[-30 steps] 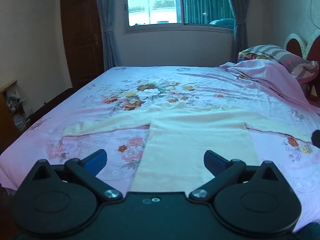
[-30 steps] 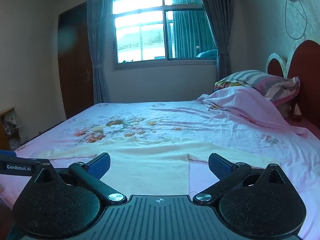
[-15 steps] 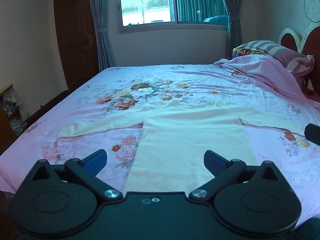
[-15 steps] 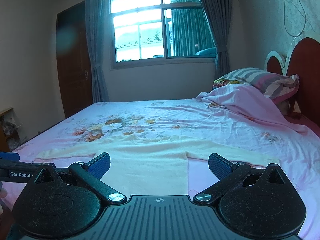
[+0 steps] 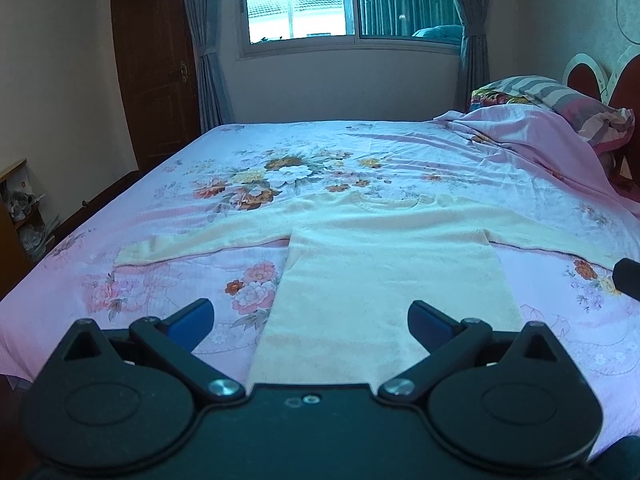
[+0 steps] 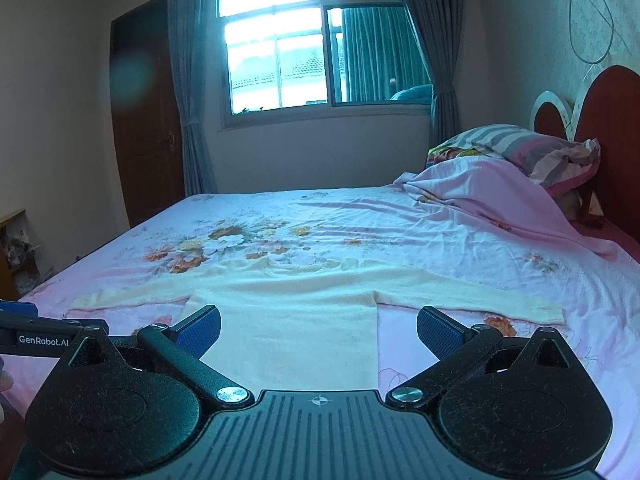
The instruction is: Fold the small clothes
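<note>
A cream long-sleeved top (image 5: pixel 384 264) lies flat on the floral pink bed sheet (image 5: pixel 400 152), sleeves spread left and right, neckline away from me. It shows again in the right wrist view as the same cream top (image 6: pixel 296 320). My left gripper (image 5: pixel 311 318) hovers open above the hem end, nothing between its blue pads. My right gripper (image 6: pixel 319 330) is open too, above the top's right edge near the hem. The left gripper's body (image 6: pixel 36 338) shows at the left edge of the right wrist view.
A heap of pink quilt (image 6: pixel 492 200) and a striped pillow (image 6: pixel 520 148) lie at the bed's right end by a red headboard (image 6: pixel 608 120). A window (image 6: pixel 280 60) with curtains and a dark door (image 6: pixel 140 112) stand behind. A low wooden shelf (image 5: pixel 16 216) is at far left.
Both views have pulled back and risen slightly, so more of the top and its sleeves is in sight. Both grippers stay open and the top has not moved.
</note>
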`<state>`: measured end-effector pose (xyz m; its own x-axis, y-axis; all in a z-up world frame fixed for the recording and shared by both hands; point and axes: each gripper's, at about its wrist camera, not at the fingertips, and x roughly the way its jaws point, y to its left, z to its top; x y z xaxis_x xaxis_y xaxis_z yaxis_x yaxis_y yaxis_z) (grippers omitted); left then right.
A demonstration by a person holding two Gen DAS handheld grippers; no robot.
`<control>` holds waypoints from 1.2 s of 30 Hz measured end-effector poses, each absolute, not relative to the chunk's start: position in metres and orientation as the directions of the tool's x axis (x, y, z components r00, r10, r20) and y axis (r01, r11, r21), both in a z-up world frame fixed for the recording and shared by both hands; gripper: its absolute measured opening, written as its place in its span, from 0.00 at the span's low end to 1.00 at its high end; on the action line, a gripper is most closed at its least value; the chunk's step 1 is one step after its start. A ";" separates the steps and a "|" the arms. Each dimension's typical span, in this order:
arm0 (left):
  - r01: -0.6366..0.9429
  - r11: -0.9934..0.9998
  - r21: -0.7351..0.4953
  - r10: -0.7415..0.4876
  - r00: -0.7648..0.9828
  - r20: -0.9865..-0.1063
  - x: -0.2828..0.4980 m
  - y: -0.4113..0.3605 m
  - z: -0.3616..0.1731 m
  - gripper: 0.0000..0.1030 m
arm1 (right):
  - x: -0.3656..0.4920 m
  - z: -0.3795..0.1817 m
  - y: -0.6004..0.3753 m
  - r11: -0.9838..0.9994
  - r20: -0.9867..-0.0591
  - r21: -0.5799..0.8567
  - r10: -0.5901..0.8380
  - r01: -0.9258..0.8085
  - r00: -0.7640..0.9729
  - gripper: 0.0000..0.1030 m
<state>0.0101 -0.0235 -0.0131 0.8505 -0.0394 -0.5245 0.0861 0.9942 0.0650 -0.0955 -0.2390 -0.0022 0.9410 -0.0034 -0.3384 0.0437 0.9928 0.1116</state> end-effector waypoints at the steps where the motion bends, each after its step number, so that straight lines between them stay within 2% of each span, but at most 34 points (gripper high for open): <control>1: 0.083 0.995 0.062 -0.038 0.850 -0.525 0.011 -0.023 -0.013 0.99 | -0.095 -0.004 -0.239 0.993 -0.340 0.110 -0.003 0.043 0.940 1.00; 36: 0.048 0.997 0.068 0.001 0.812 -0.583 0.034 -0.012 -0.034 0.99 | -0.082 -0.030 -0.230 0.991 -0.398 0.111 -0.019 0.069 0.917 1.00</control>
<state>0.0343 -0.0121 -0.0344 0.8125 0.0005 -0.5830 0.0483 0.9965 0.0681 -0.0817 -0.2301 -0.0299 0.9173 -0.0194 -0.3978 0.0691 0.9914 0.1110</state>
